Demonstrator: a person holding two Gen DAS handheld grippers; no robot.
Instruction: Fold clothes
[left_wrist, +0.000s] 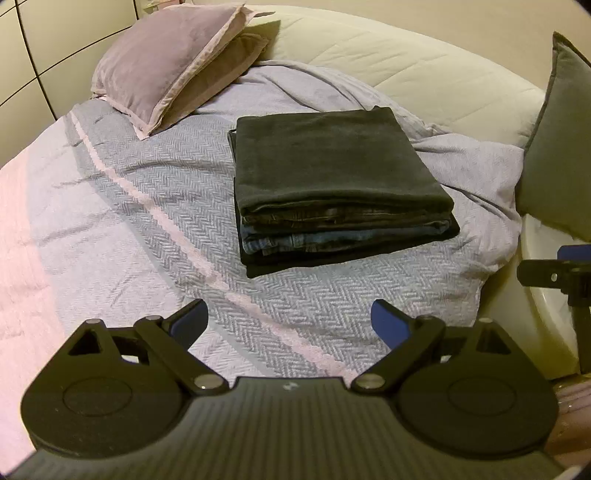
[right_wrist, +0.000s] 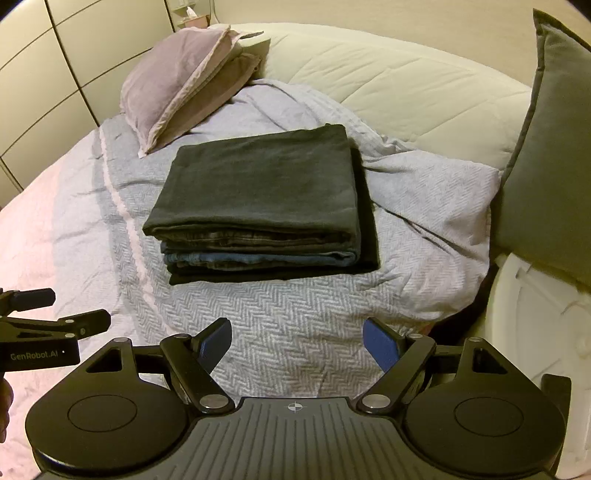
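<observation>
We judge the folding finished or nearly so: the stack of folded clothes (left_wrist: 332, 184) lies squared on the herringbone bedspread (left_wrist: 155, 206), a dark green garment (right_wrist: 258, 184) on top and denim (right_wrist: 258, 256) beneath, with no loose clothing in view. Its long axis runs away from us toward the pillows (left_wrist: 166, 70), layered edges facing us. Our left gripper (left_wrist: 290, 321) and right gripper (right_wrist: 295, 341) hang near it with fingers spread, empty.

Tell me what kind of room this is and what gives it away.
Most likely a bedroom. A bed with a grey herringbone cover, a mauve pillow against a padded cream headboard, and a stack of folded clothes on the cover.
</observation>
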